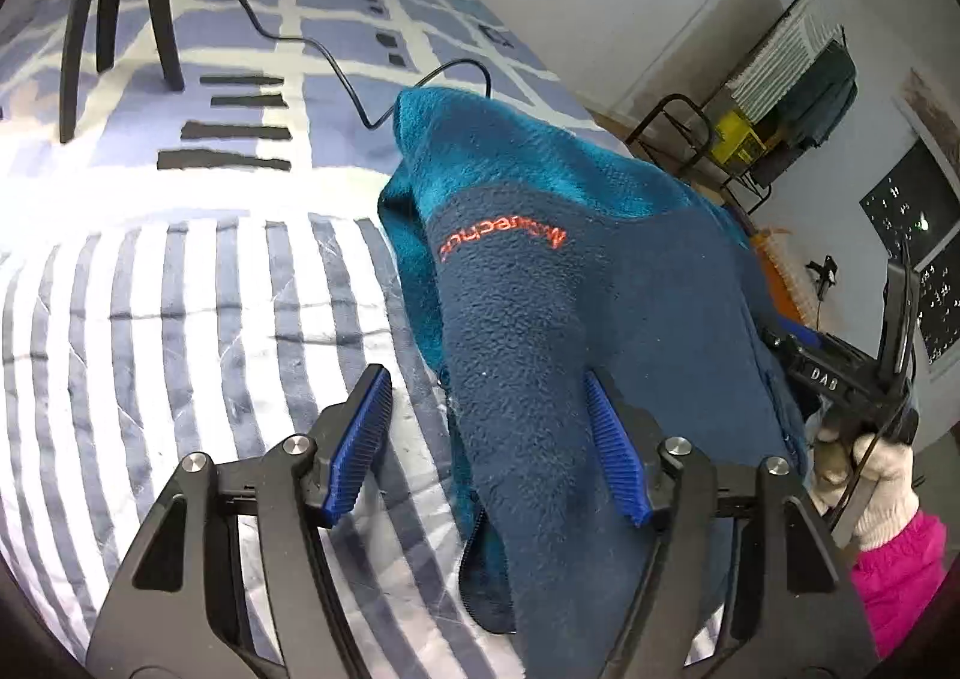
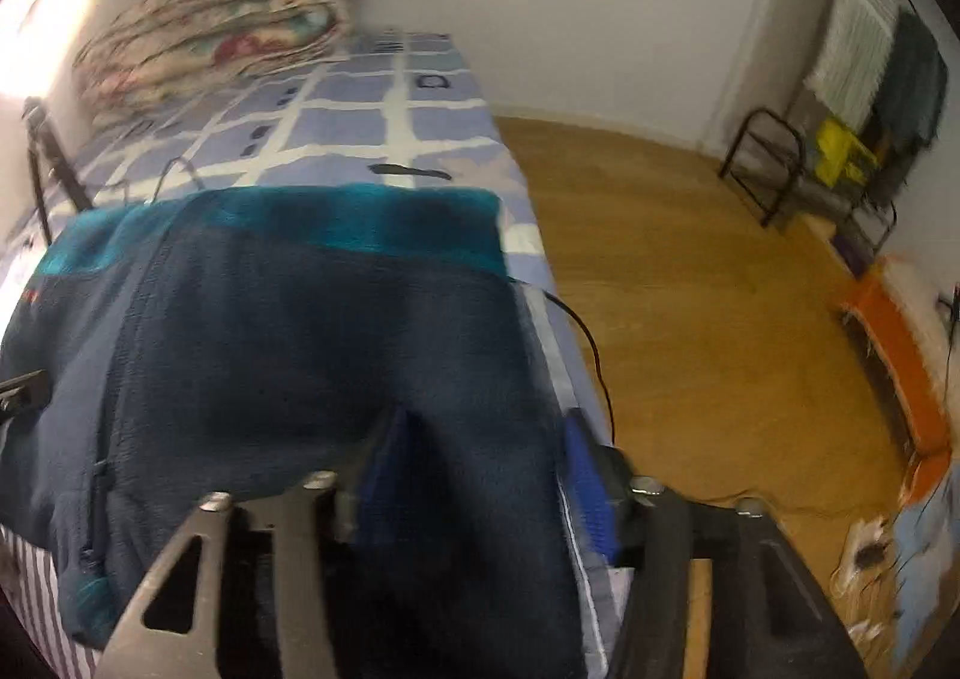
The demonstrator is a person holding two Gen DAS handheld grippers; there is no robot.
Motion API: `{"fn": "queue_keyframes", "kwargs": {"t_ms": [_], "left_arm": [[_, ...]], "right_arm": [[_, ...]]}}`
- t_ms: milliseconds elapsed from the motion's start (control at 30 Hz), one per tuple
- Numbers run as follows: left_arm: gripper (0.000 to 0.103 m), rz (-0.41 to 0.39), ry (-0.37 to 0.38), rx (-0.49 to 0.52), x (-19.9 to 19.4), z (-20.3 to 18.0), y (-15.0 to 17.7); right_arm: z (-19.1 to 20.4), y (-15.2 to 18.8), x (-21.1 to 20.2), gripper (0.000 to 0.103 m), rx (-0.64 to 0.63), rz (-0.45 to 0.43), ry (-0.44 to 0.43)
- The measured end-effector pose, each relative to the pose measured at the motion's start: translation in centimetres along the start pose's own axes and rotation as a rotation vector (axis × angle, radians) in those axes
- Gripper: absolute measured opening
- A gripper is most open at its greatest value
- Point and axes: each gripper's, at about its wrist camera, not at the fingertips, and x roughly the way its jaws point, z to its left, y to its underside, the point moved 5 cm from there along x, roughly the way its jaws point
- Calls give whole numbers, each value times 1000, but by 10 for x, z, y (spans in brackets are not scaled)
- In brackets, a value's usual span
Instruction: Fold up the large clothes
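1. A large fleece jacket (image 1: 540, 271), navy blue with a teal upper band and an orange stitched logo, lies on a bed covered by a blue-and-white striped and checked blanket (image 1: 198, 307), close to the bed's edge beside the wooden floor (image 2: 690, 271).
2. The left gripper (image 1: 486, 439), black with ribbed blue pads, stands wide apart. A navy fold of the jacket runs up between its fingers; the left pad is clear of the cloth, and the right pad sits at the fold's edge without pressing it.
3. The right gripper (image 2: 486, 475) is blurred in its own view. Its jaws stand apart with navy fleece between them; the pads seem to lie loosely beside the cloth rather than clamp it, though the blur makes this uncertain.
4. In the left wrist view, the right tool appears at the far right, held by a hand in a cream knitted glove (image 1: 870, 475) with a bright pink sleeve (image 1: 900, 577).
5. A thin black cable (image 1: 336, 61) snakes across the blanket behind the jacket, near black tripod legs (image 1: 120, 13).
6. A folded floral quilt (image 2: 222, 19) rests at the far end of the bed against the wall.
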Motion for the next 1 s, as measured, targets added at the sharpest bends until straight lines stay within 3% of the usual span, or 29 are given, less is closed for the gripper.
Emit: {"fn": "queue_keyframes", "kwargs": {"t_ms": [233,533,767,1000], "left_arm": [[68,-36,-69,80,-26,-14,3],[67,-112,-72,123,-111,-35,23],[67,-167,-92,187,-208,-69,58],[67,-257,-117,280,-339,-117,105]], "right_arm": [[5,-7,-24,58,-11,-49,39],[21,7,-107,58,6,-133,20],[43,32,-210,58,2,-203,-36],[61,71,-335,58,27,-274,-91]]}}
